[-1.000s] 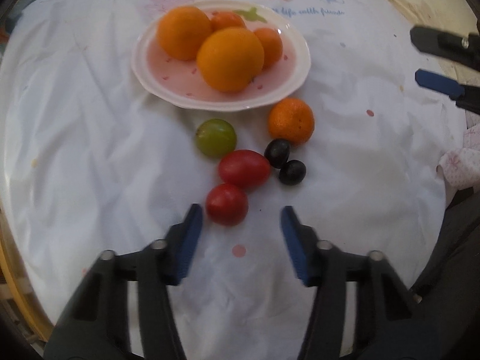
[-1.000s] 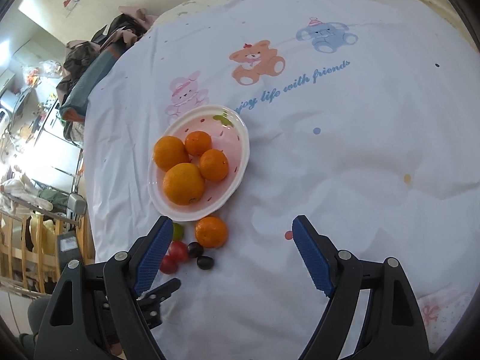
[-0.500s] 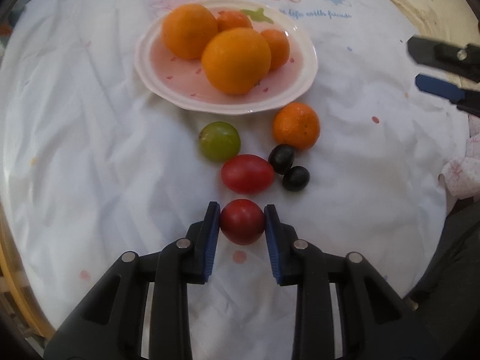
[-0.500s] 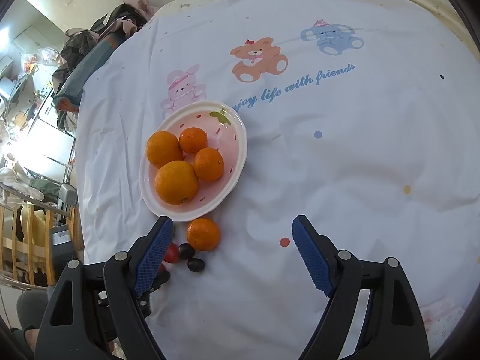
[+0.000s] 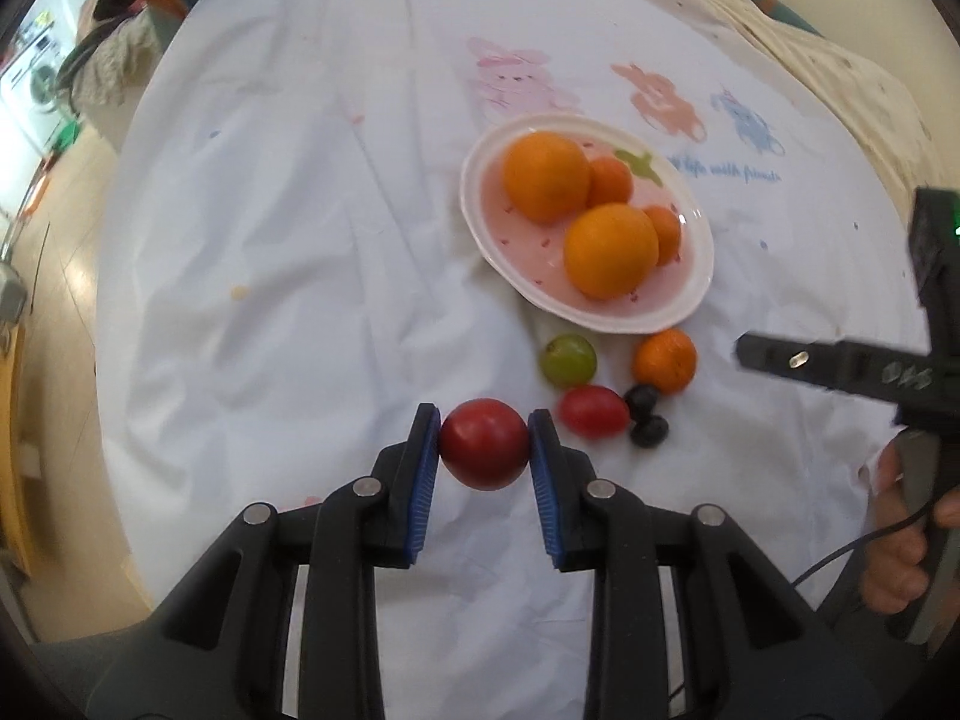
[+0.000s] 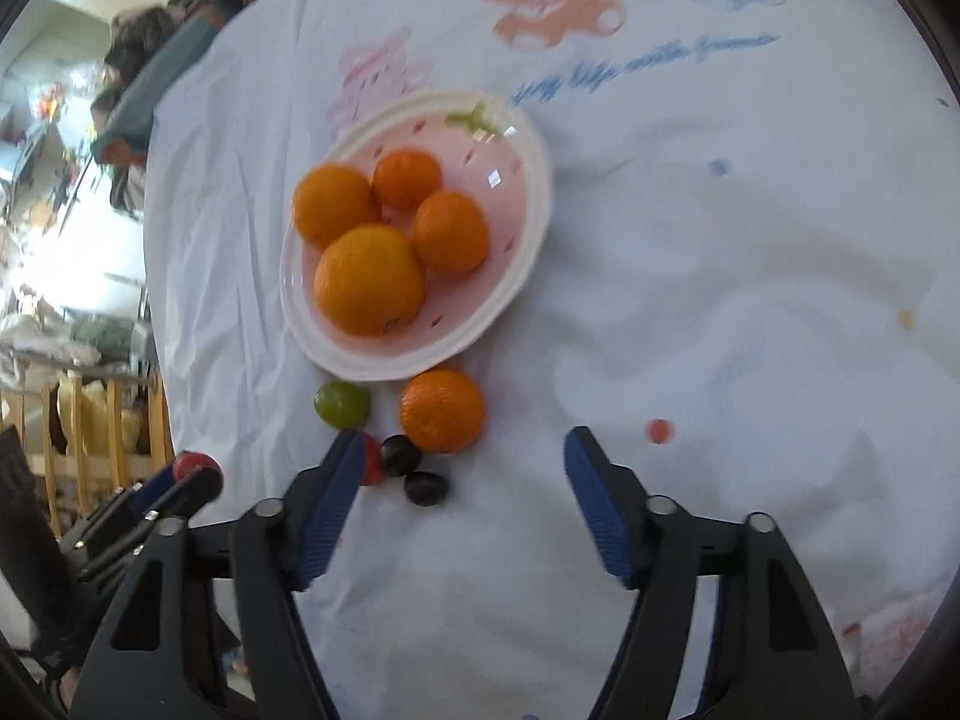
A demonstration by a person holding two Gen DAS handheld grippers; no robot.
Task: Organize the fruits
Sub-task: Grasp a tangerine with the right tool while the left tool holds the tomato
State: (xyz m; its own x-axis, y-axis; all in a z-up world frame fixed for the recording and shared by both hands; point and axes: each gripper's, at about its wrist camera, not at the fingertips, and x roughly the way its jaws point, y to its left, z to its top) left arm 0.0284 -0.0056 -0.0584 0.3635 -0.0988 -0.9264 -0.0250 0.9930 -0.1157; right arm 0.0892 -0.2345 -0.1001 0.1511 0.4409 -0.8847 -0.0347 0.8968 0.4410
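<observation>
left gripper [image 5: 485, 443] clamping red tomato [image 5: 485, 444] | right gripper [image 6: 462, 495] jaws closing, nothing between | plate [image 5: 696, 300] sitting at 1 o'clock | cloth [image 5: 300, 240] lettering showing blurred, unreadable

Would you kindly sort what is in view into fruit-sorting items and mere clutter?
Job: red tomato in left tongs; plate of oranges; loose mandarin, green fruit, dark grapes.
Lying about: clothes pile, wooden rail.

Glossy ceramic-looking plate [image 5: 699, 294], creased matt white cloth [image 5: 300, 300], shiny smooth red tomato [image 5: 485, 444], ribbed blue pads [image 5: 423, 468].
</observation>
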